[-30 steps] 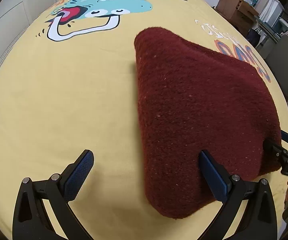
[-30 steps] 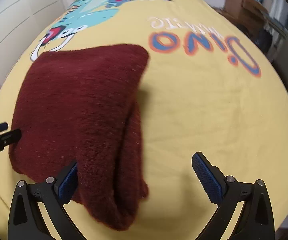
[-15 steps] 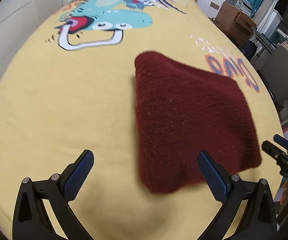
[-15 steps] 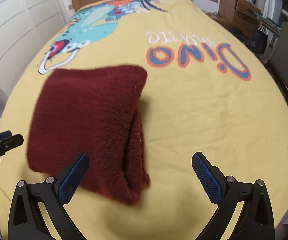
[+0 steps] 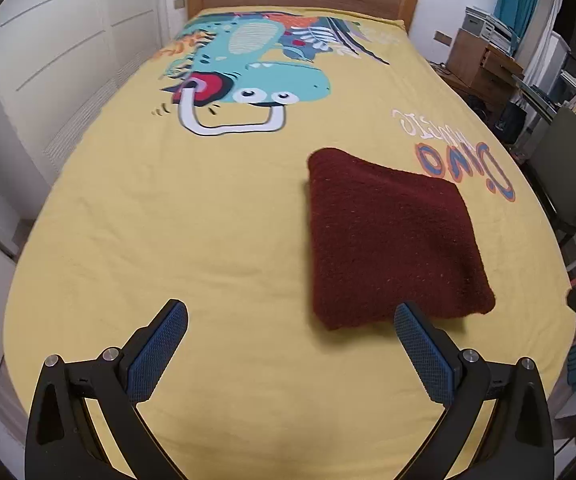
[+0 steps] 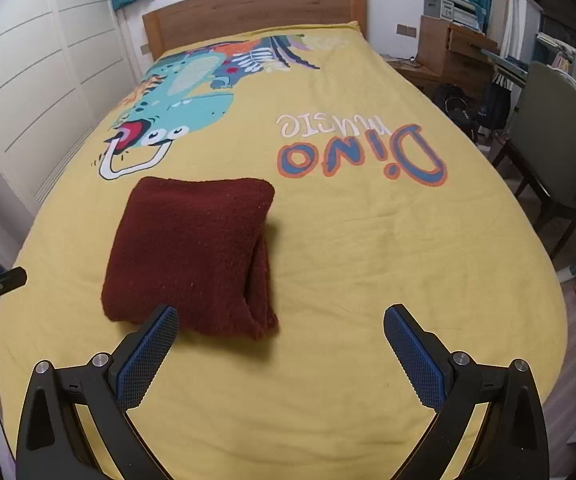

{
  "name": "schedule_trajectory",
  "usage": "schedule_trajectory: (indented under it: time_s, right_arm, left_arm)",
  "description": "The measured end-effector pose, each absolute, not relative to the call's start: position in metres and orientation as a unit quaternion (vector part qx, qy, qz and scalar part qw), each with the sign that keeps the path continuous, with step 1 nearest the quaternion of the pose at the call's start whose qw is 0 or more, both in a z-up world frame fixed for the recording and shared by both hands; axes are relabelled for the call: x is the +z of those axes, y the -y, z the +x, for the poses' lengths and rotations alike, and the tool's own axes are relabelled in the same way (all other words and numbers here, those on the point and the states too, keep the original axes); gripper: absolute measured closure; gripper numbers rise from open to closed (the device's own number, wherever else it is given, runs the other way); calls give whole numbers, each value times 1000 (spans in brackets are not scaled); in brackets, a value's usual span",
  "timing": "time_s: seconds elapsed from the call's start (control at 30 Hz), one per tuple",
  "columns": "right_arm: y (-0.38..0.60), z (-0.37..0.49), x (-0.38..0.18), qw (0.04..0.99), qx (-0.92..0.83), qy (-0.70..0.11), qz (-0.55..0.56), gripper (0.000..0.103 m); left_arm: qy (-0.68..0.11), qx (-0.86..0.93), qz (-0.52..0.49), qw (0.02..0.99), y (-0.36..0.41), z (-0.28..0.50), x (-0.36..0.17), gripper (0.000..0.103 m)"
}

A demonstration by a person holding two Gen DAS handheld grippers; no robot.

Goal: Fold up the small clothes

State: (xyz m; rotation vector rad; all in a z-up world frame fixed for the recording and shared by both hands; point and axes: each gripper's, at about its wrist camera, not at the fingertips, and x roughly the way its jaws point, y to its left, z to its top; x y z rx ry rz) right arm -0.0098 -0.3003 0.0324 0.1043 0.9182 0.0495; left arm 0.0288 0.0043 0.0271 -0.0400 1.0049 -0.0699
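A dark red knitted garment [image 5: 387, 236] lies folded into a thick square on the yellow bedspread [image 5: 192, 224]. In the right wrist view the garment [image 6: 196, 248] shows its layered folded edges on its right side. My left gripper [image 5: 288, 344] is open and empty, held back above the bed's near end, with the garment ahead to the right. My right gripper [image 6: 278, 344] is open and empty, with the garment just ahead to the left. Neither gripper touches the garment.
The bedspread carries a teal dinosaur print [image 5: 248, 68] and "Dino music" lettering [image 6: 355, 148]. A wooden headboard [image 6: 256, 12] is at the far end. White wardrobe doors [image 5: 60, 60] stand left. A chair [image 6: 551, 148] and wooden desk [image 6: 451, 52] stand right.
Both grippers have pulled back and up from the garment, which now lies smaller and farther ahead in both views. The garment itself stays folded in place.
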Motion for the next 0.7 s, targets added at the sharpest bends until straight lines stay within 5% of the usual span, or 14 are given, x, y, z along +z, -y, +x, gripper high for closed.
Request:
schedule_trajectory:
  time_s: [0.7]
  right_arm:
    - [324,-60,38,889,-9,-456,26,0]
  left_arm:
    - [-490,-8,14,872,-23,-5,23,1]
